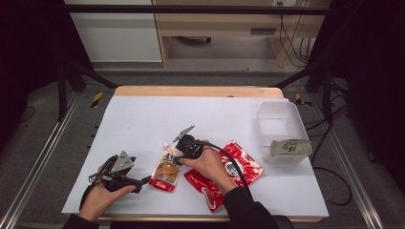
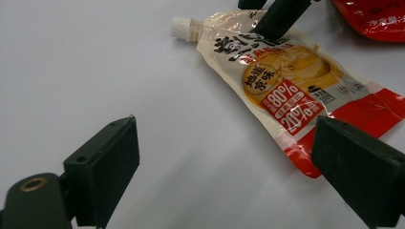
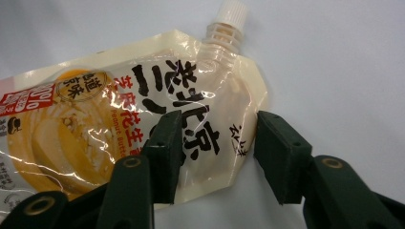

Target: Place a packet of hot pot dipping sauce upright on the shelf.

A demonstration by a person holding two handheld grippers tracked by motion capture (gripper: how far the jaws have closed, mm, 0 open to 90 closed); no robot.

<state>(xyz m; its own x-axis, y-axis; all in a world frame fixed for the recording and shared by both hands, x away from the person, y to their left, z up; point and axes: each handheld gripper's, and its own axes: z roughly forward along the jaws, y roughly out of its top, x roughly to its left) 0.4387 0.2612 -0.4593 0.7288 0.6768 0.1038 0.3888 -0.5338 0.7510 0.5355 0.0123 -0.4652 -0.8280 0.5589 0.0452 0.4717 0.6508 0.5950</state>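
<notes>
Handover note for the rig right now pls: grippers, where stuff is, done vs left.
Right gripper: open, jaws straddling the spout-end corner of the peanut butter pouch, not yet closed.
Left gripper: open, holds nothing, aimed at the pouch's bottom end.
Pouch lies flat on the white table, beside the red packet.
Clear bin at right holds one greenish packet.
Done: approach. Left: probably grasp, lift, likely bin it.

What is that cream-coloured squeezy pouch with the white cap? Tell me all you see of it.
The cream-coloured glossy plastic spout pouch lies flat on the white table, with its ribbed neck and white screw cap at one top corner. It bears black characters, a yellow picture, a red 80% panel and a red bottom edge. The right gripper straddles its upper corner, jaws apart; one jaw lies over the print. The open left gripper waits near its base.
</notes>
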